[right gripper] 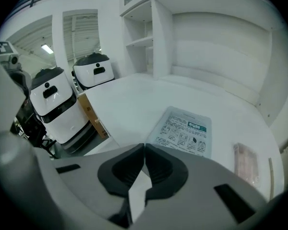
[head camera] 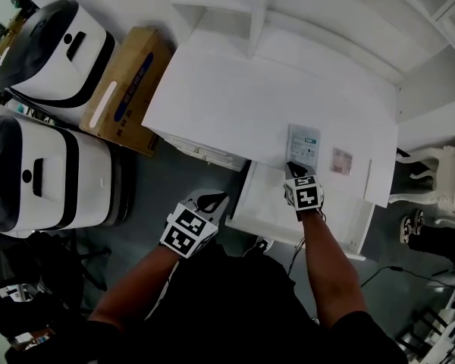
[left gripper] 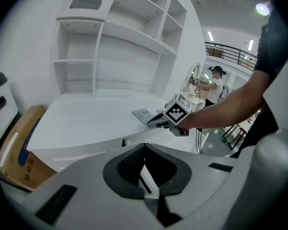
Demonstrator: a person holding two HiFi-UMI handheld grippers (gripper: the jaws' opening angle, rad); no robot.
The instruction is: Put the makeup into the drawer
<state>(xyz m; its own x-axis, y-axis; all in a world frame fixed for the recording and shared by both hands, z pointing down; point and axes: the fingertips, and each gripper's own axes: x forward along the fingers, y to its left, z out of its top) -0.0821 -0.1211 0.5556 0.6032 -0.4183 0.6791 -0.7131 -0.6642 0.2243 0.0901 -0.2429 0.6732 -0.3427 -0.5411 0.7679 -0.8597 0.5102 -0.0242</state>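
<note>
A white makeup packet with green print [head camera: 303, 144] [right gripper: 185, 131] [left gripper: 143, 114] lies flat on the white desk [head camera: 235, 105], close to its front edge. To its right lies a small pink packet [head camera: 341, 161] [right gripper: 245, 159]. My right gripper [head camera: 293, 168] [right gripper: 144, 146] [left gripper: 151, 120] is at the printed packet's near edge, jaws shut on that edge. Under the desk edge the white drawer [head camera: 262, 199] stands pulled out. My left gripper [head camera: 209, 202] [left gripper: 144, 147] hangs left of the drawer, in front of the desk, shut with nothing in it.
Two white machines with black bands [head camera: 53, 51] [head camera: 38, 173] and a cardboard box [head camera: 125, 89] stand left of the desk. White shelving [head camera: 235, 6] rises at the back. A white chair [head camera: 432, 173] and a person's shoes [head camera: 413, 226] are at the right.
</note>
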